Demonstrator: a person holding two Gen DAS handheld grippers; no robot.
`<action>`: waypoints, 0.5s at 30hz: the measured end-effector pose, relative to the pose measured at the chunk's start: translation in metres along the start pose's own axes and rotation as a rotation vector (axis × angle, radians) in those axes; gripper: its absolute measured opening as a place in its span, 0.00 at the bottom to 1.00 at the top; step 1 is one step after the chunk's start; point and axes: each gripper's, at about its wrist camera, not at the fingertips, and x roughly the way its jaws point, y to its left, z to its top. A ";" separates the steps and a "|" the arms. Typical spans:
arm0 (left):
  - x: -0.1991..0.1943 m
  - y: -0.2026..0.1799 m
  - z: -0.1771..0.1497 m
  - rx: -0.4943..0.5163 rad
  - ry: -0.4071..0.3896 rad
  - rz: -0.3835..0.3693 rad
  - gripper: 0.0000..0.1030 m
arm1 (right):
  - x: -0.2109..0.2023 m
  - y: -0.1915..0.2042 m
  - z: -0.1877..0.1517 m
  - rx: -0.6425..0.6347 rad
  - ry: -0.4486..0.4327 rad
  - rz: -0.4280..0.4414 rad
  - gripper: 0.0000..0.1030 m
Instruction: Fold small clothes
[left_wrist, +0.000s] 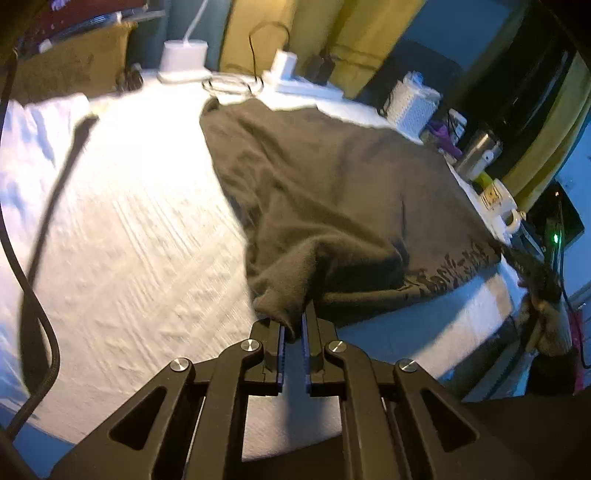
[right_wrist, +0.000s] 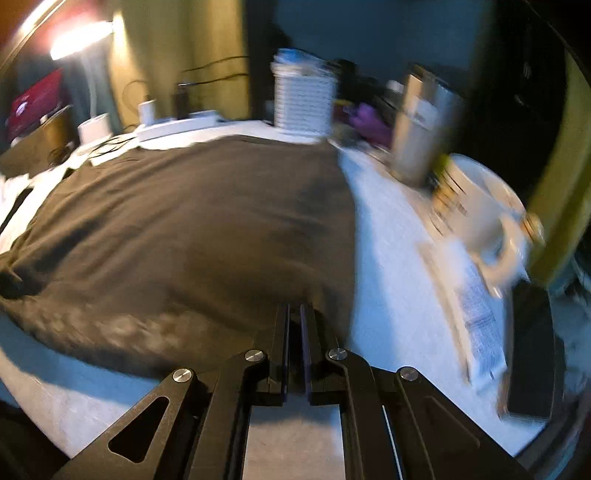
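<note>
Two grippers, one dark shirt (left_wrist: 332, 192) on bench.
Left gripper (left_wrist: 292, 325) pinching near corner; right gripper (right_wrist: 294, 314) clamped on opposite hem corner.

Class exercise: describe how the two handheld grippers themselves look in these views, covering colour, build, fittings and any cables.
Both the left gripper and the right gripper are matte black linkages with cut-out arms, round silver pivot pins and blue-edged pads. A black braided cable loops past in the left view.
</note>
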 end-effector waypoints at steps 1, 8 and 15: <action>-0.002 0.002 0.003 0.004 -0.007 0.006 0.05 | 0.000 -0.005 -0.005 0.015 0.000 0.018 0.06; 0.009 -0.001 -0.016 0.025 0.059 0.027 0.05 | -0.005 0.002 -0.015 -0.033 -0.028 -0.032 0.07; -0.023 0.009 -0.006 0.004 -0.035 0.051 0.05 | -0.013 -0.013 -0.021 0.012 -0.005 -0.063 1.00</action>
